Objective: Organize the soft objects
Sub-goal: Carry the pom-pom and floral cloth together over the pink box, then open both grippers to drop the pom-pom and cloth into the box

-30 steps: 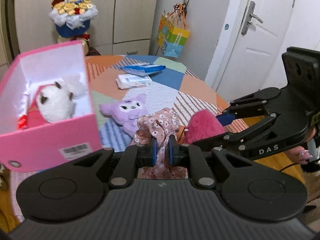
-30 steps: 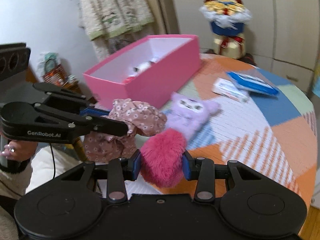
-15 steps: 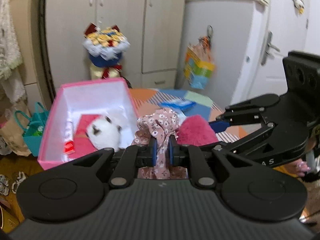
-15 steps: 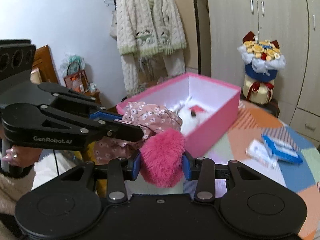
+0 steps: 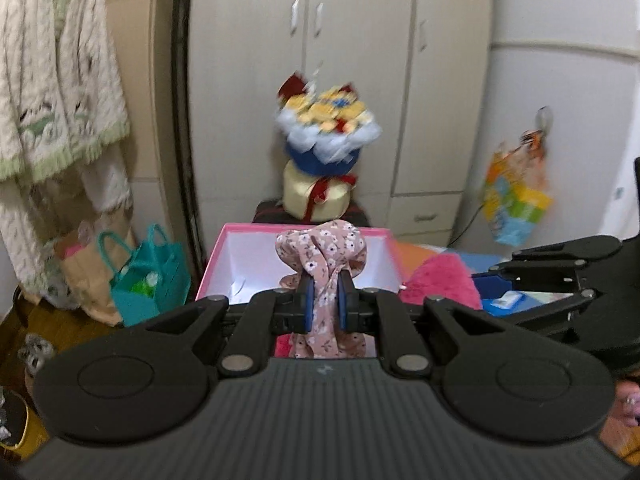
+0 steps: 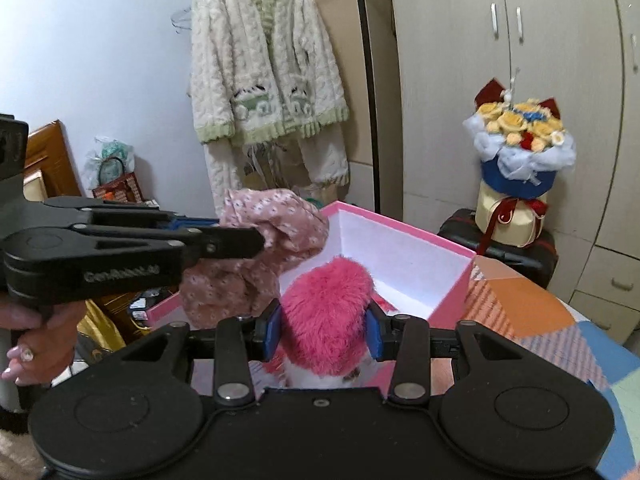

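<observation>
1. Left tongs [image 5: 325, 295] clamp the floral cloth [image 5: 326, 252], held above the pink box [image 5: 248, 236].
2. Right tongs [image 6: 323, 328] squeeze the pink furry toy [image 6: 326, 312] over the box too.
3. The box sits on the patchwork worktop [image 6: 520, 312].

Pale wardrobe [image 5: 360, 80], white wall [image 6: 100, 60], wooden floor [image 5: 16, 320]

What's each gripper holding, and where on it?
Left gripper: floral cloth, pinched at its bunched middle. Right gripper: pink fluffy plush, clamped across its sides.

Cloth [image 5: 324, 256] left of plush [image 5: 438, 280], above box [image 5: 240, 248].
</observation>
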The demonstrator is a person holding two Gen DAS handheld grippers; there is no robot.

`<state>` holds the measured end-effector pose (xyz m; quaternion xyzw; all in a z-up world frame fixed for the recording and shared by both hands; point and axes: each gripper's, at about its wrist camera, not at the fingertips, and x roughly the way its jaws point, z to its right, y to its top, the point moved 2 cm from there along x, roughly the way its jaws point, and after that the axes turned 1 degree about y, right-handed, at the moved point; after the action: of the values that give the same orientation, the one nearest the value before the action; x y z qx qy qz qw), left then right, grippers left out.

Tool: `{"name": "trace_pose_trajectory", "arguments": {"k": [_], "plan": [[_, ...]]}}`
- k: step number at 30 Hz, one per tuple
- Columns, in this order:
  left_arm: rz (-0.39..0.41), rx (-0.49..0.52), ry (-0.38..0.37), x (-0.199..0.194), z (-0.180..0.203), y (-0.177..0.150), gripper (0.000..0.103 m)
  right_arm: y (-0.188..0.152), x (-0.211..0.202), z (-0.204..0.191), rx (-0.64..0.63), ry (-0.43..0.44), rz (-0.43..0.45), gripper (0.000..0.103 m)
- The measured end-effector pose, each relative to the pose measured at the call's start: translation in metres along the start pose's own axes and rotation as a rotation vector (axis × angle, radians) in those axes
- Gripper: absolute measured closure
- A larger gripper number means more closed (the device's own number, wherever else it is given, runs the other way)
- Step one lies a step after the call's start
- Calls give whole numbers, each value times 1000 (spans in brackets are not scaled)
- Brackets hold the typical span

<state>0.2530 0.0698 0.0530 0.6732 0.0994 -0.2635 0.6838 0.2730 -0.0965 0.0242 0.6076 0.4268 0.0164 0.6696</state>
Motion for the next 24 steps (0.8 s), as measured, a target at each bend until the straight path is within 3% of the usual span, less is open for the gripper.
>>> {"name": "trace_pose_trajectory", "arguments": {"k": [6,15,18,22,24], "plan": [[-109,-76,24,60,-25,-2,92,9,62,20,15,18,-77,57],[-163,-105,48,82,-39,-11,92,10,107,32,0,50,-157,54],[-186,-111,54,86,-41,-13,83,10,109,32,-4,60,-157,46],[-160,-37,80,75,-34,-12,52,8,91,23,-55,15,-128,36],[-137,-5,95,64,-30,-11,48,8,75,19,-77,-3,-112,36]]}}
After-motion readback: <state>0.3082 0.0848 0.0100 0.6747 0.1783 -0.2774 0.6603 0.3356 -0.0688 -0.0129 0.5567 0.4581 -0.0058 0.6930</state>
